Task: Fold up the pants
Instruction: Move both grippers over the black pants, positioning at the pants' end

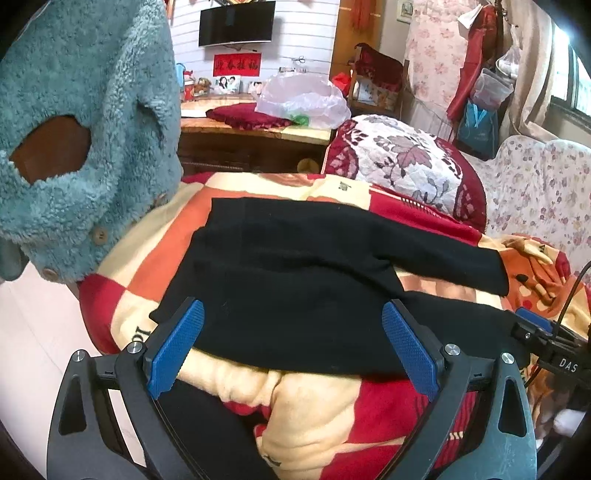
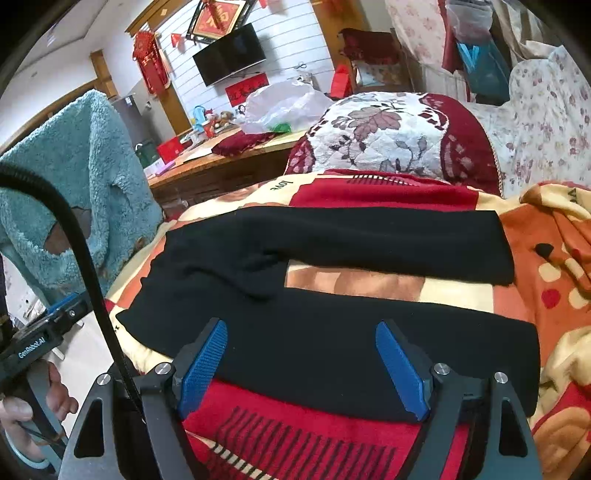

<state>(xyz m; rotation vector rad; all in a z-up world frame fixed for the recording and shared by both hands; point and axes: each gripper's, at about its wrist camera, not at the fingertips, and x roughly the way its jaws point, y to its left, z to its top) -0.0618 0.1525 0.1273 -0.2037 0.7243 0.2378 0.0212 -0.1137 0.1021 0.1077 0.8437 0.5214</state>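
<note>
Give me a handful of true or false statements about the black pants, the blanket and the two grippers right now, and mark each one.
1. The black pants lie spread on a red, orange and cream patterned blanket. True.
2. The two pant legs lie stacked on each other. False: they lie apart, with blanket showing between them.
3. The right gripper is clamped on the pants. False: its jaws stand wide apart over the near leg, gripping nothing.
4. The left gripper is open. True.
5. A fluffy teal garment hangs beside the blanket. True.
6. The wall-mounted television shows a bright picture. False: its screen is dark.
</note>
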